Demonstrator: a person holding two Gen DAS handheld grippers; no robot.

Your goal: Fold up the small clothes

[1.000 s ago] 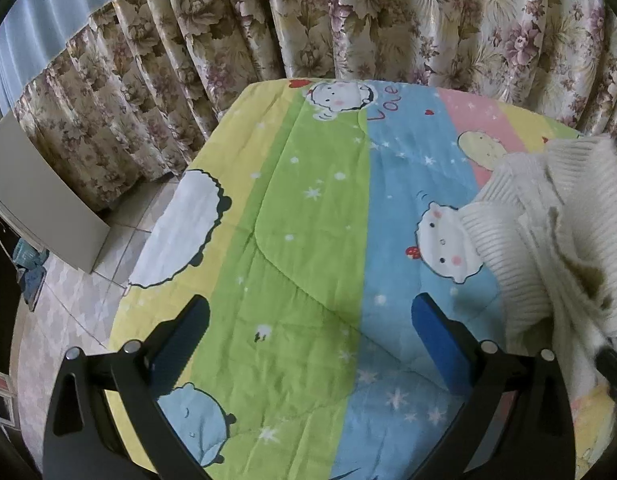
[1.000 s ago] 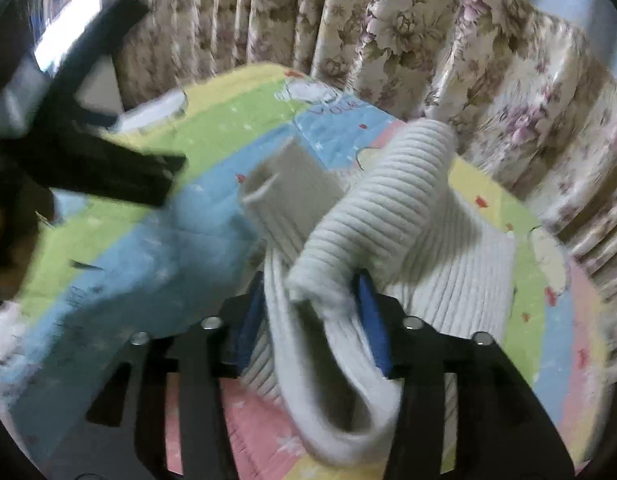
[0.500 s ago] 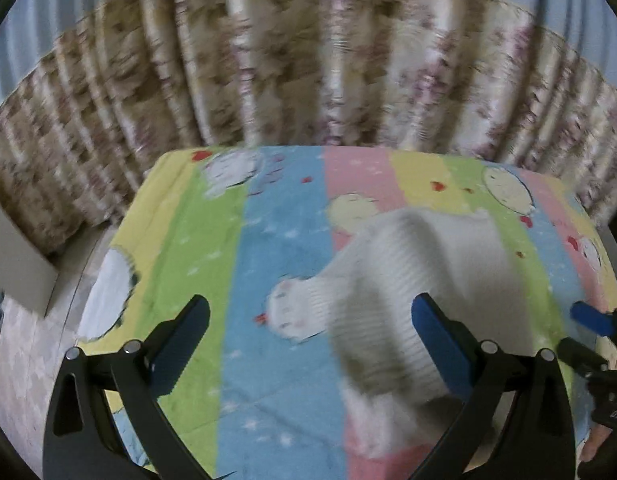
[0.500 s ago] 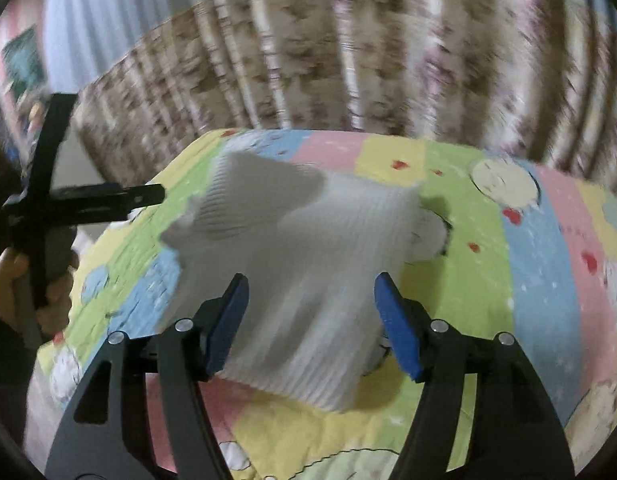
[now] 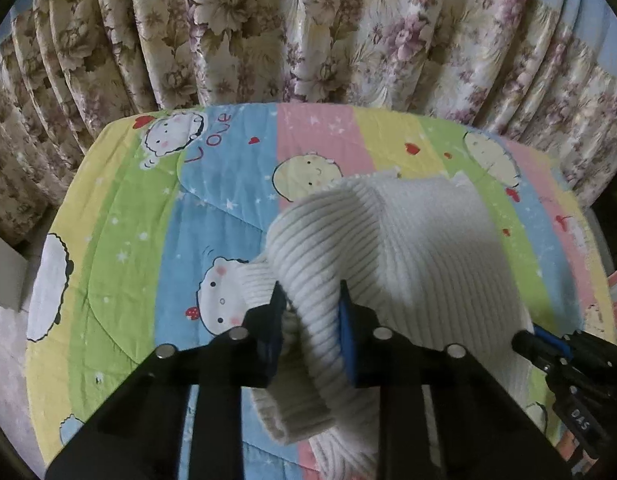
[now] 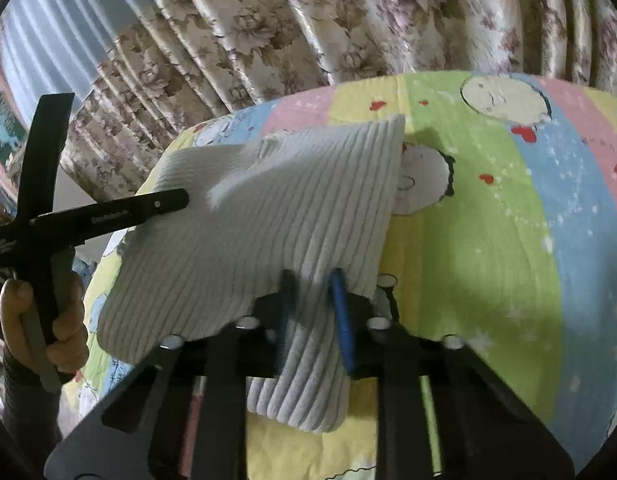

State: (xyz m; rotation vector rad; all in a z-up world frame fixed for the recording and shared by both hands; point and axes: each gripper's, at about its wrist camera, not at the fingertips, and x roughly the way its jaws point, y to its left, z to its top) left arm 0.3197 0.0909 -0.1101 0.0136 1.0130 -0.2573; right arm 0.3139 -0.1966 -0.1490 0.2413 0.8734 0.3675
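Note:
A white ribbed knit garment hangs lifted above the colourful cartoon quilt. My left gripper is shut on a bunched near edge of it. My right gripper is shut on another near edge of the same garment, which spreads away from the jaws. The left gripper also shows in the right wrist view at the left, gripping the garment's far side. The right gripper shows at the lower right of the left wrist view.
Floral curtains hang close behind the quilt's far edge. The quilt-covered surface drops off at its left edge to a pale floor. The person's left hand holds the left gripper's handle.
Both grippers were open half a second ago with the garment lying loose; now both are shut on it and hold it raised. One second ago the right gripper alone held it.

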